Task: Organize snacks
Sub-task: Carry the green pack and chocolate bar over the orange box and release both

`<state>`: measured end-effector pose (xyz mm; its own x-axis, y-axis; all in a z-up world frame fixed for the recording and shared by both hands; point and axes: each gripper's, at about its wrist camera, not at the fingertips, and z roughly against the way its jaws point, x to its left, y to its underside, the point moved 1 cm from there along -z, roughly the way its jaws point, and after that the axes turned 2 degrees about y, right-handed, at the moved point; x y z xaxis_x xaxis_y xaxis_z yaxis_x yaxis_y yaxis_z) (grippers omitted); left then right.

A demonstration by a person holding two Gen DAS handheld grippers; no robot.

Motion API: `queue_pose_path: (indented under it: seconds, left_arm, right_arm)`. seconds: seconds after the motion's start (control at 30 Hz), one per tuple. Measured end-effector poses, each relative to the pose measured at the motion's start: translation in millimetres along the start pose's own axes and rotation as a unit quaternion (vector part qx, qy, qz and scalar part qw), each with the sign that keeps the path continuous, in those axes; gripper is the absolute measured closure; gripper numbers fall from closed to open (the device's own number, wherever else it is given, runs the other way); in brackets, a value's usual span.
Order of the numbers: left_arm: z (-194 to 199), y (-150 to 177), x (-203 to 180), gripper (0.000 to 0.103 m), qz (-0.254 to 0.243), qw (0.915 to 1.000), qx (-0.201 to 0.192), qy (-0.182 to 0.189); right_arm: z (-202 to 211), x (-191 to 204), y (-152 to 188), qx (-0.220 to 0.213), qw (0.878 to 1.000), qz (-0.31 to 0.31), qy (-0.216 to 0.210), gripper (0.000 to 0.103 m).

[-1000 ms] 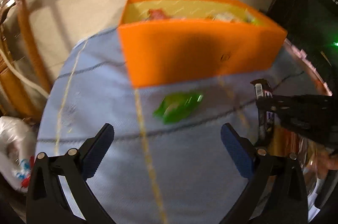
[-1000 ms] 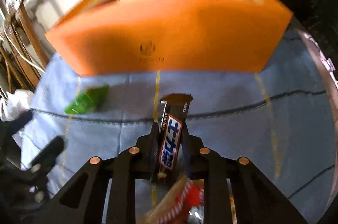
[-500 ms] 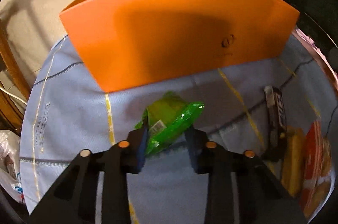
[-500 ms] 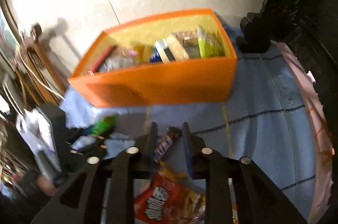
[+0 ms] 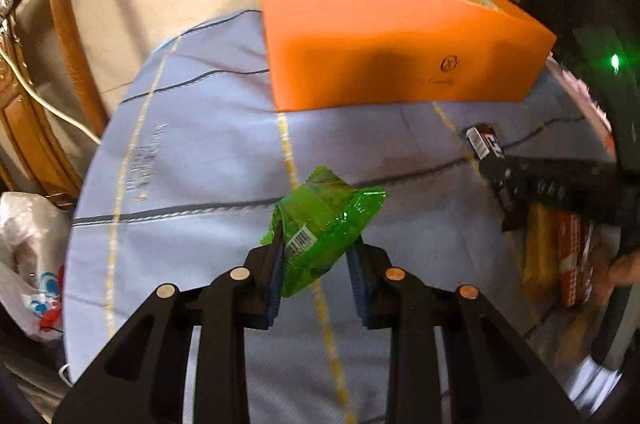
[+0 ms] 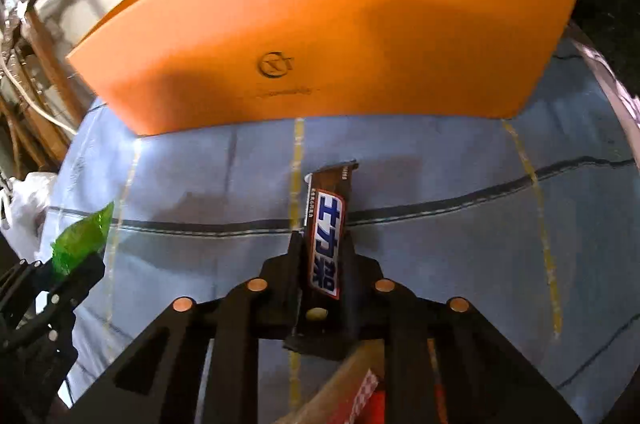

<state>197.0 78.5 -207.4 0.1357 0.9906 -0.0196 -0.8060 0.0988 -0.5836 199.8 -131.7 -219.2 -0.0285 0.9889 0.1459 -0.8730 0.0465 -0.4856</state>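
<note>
We see the counter (image 5: 192, 159) as a round top under a pale blue cloth, woven, crossed by dark and yellow stripes; its curved edge drops off at left beside a carved wooden chair (image 5: 60, 35) and a white plastic bag (image 5: 28, 248). On the far side stands the orange box (image 5: 400, 59), a smooth matte card box with a stamped logo on its near wall and a yellowish lining just visible at the open rim. Bare cloth lies open between the box and both grippers. Our left gripper (image 5: 318, 256) has its jaws clamped on the green snack packet (image 5: 324, 224), a glossy crinkled foil pouch with a barcode, held above the cloth near the middle. Our right gripper (image 6: 322, 256) has jaws closing on the chocolate bar (image 6: 328, 228), a long brown wrapper with a blue and white label, pressed between the pads and pointing toward the box. More snack packs (image 5: 560, 264), orange and red, lie at the near right edge.
</note>
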Motion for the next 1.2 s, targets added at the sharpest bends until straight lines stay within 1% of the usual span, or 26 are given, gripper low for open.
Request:
queue_pose_path:
  seconds: [0.17, 0.27, 0.33, 0.4, 0.47, 0.5, 0.57, 0.6, 0.63, 0.7, 0.73, 0.77, 0.8, 0.87, 0.93, 1.0, 1.2]
  left_arm:
    - [15.3, 7.5, 20.2, 0.076, 0.033, 0.9994, 0.007, 0.003]
    - [22.1, 3.6, 22.0, 0.075, 0.042, 0.9991, 0.004, 0.002]
    - [34.9, -5.5, 18.3, 0.075, 0.05, 0.9987, -0.004, 0.012]
    - [46.5, -18.2, 13.9, 0.075, 0.058, 0.9978, -0.021, 0.023]
    - [61.3, -44.6, 7.4, 0.075, 0.067, 0.9965, -0.041, 0.028]
    - [63.8, -53.9, 4.2, 0.075, 0.068, 0.9962, -0.045, 0.031]
    - [73.5, -85.3, -3.1, 0.075, 0.071, 0.9938, -0.068, 0.053]
    - [78.5, -104.8, -5.9, 0.075, 0.074, 0.9922, -0.08, 0.06]
    - [80.1, -117.2, -7.9, 0.075, 0.075, 0.992, -0.083, 0.059]
    - [79.7, -147.6, -10.6, 0.075, 0.074, 0.992, -0.092, 0.046]
    - [75.1, -166.0, -10.5, 0.075, 0.073, 0.9927, -0.09, 0.034]
    - [68.8, -182.5, -9.6, 0.075, 0.075, 0.9934, -0.083, 0.027]
    - [64.4, -192.5, -10.2, 0.075, 0.076, 0.9936, -0.08, 0.025]
    - [53.2, -212.7, -10.4, 0.075, 0.075, 0.9946, -0.072, 0.007]
    - [43.7, -224.1, -13.0, 0.075, 0.069, 0.9954, -0.066, -0.004]
    - [30.0, -233.5, -15.5, 0.075, 0.059, 0.9966, -0.055, -0.012]
    - [9.9, -240.2, -17.3, 0.075, 0.041, 0.9982, -0.043, -0.009]
  right_arm:
    - [24.6, -4.5, -0.2, -0.032, 0.999, 0.011, -0.015, 0.086]
    - [48.7, -9.0, -7.8, -0.053, 0.998, -0.004, -0.039, 0.085]
    - [70.7, -8.7, -12.7, -0.075, 0.996, 0.007, -0.045, 0.085]
    - [94.1, -5.3, -22.2, -0.098, 0.994, 0.019, -0.046, 0.085]
    - [119.2, -4.5, -41.5, -0.119, 0.992, 0.034, -0.028, 0.085]
    - [130.2, -5.6, -53.2, -0.128, 0.991, 0.035, -0.027, 0.085]
    - [145.1, -19.1, -81.0, -0.139, 0.989, 0.033, -0.037, 0.085]
    - [150.7, -21.9, -91.7, -0.145, 0.988, 0.038, -0.036, 0.085]
    - [155.6, -23.5, -110.7, -0.152, 0.987, 0.044, -0.027, 0.085]
    - [153.0, -28.7, -135.2, -0.147, 0.988, 0.043, -0.028, 0.085]
    - [149.9, -36.2, -151.5, -0.14, 0.989, 0.037, -0.026, 0.085]
    - [144.6, -40.0, -163.7, -0.136, 0.99, 0.037, -0.015, 0.085]
    - [137.0, -44.2, -174.4, -0.132, 0.991, 0.037, -0.005, 0.085]
    - [122.5, -51.4, -191.0, -0.117, 0.993, 0.022, -0.014, 0.085]
    - [111.9, -55.9, -198.6, -0.106, 0.994, 0.012, -0.019, 0.085]
    - [103.2, -53.5, -204.4, -0.103, 0.994, 0.019, -0.009, 0.085]
    - [89.6, -50.8, -208.3, -0.09, 0.996, 0.028, -0.008, 0.085]
